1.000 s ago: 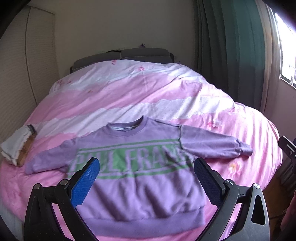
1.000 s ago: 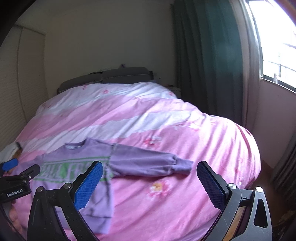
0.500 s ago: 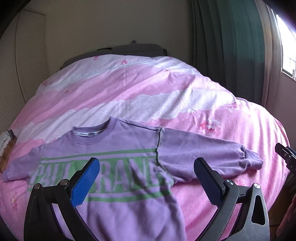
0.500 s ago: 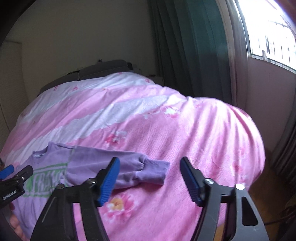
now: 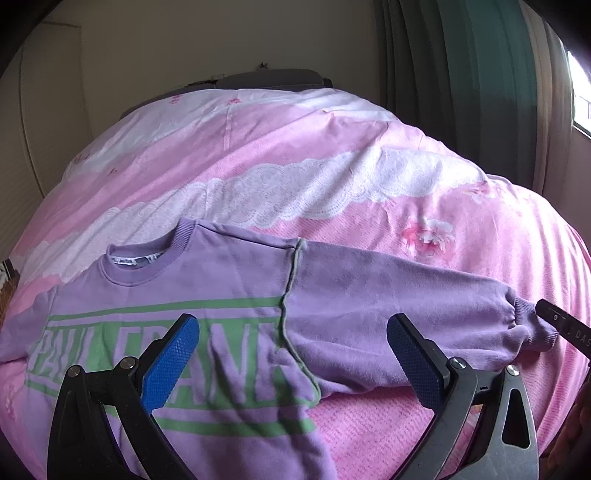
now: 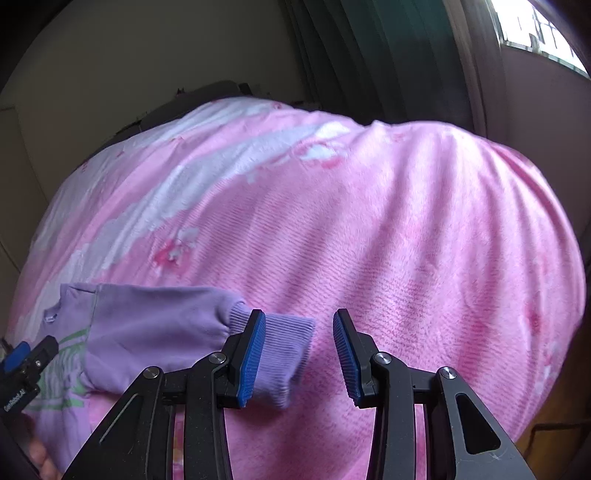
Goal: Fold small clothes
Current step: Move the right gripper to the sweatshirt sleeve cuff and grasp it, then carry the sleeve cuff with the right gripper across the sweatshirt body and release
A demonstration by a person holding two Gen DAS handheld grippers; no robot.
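A small lilac sweatshirt (image 5: 207, 288) with green lettering lies flat, face up, on a pink bed cover (image 5: 332, 147). Its right sleeve (image 5: 406, 314) stretches out to the right. My left gripper (image 5: 291, 354) is open and empty above the sweatshirt's chest and armpit seam. My right gripper (image 6: 299, 350) is open, low over the bed cover (image 6: 369, 221), with the sleeve's ribbed cuff (image 6: 284, 354) lying between its blue pads, against the left pad (image 6: 251, 354). The right gripper's tip also shows at the cuff in the left wrist view (image 5: 561, 325).
The bed cover drops away at the right and near edges. Dark green curtains (image 5: 461, 74) and a window (image 6: 535, 33) stand at the right. A grey headboard (image 5: 266, 79) is at the far end. The left gripper's tip (image 6: 22, 362) shows at the right wrist view's left edge.
Both grippers have moved in lower and to the right. The right gripper has narrowed and come down around the sleeve cuff. The sweatshirt has not moved.
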